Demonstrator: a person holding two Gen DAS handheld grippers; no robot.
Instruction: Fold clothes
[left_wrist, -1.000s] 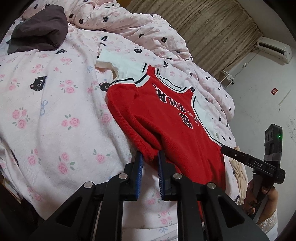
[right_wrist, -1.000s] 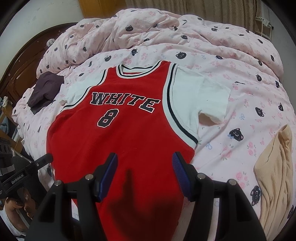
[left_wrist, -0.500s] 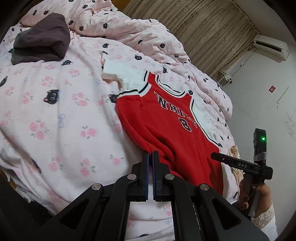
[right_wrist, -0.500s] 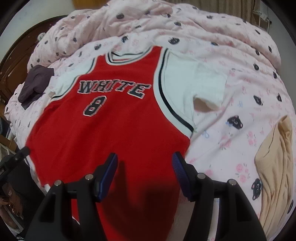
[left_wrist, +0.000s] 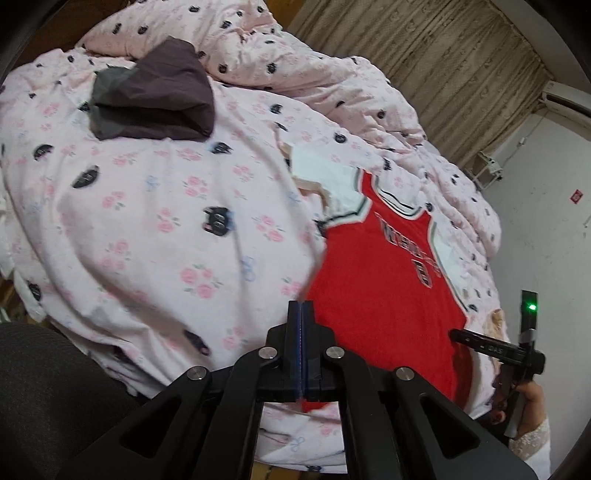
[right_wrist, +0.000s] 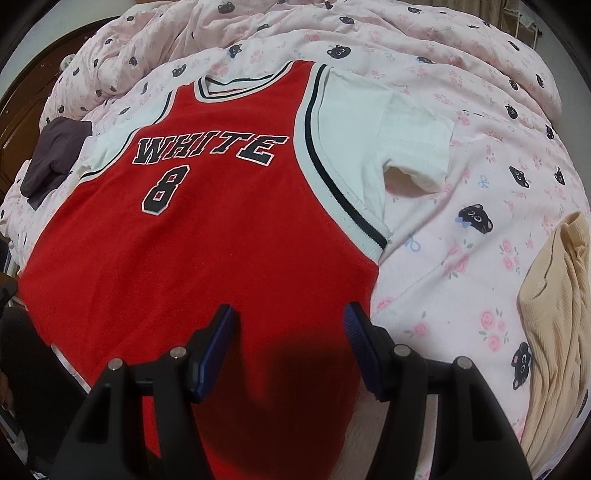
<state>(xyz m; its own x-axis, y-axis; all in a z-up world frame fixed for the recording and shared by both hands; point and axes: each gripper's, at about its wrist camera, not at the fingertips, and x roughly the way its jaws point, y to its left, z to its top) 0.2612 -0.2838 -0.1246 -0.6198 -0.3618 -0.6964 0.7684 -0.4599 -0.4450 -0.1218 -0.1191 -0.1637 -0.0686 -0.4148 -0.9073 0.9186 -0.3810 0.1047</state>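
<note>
**Q:** Left gripper (left_wrist: 302, 317) — what state, and which step?

**A:** My jaws are clenched on the near left hem corner of the red jersey (right_wrist: 221, 236); whether cloth is truly pinched I cannot tell. My right gripper (right_wrist: 290, 332) hangs released above the near hem. I judge this the start of a fold; next, the right must seize its corner.

**Q:** How does the garment look?

**A:** Flat, front up, white sleeves spread, on the pink bedspread (right_wrist: 461, 258). A dark garment (left_wrist: 155, 96) lies far left, a beige garment (right_wrist: 554, 314) right.

Red jersey (right_wrist: 229, 236) lettered "WHITE", number "8" beneath, black outlined in white
</note>
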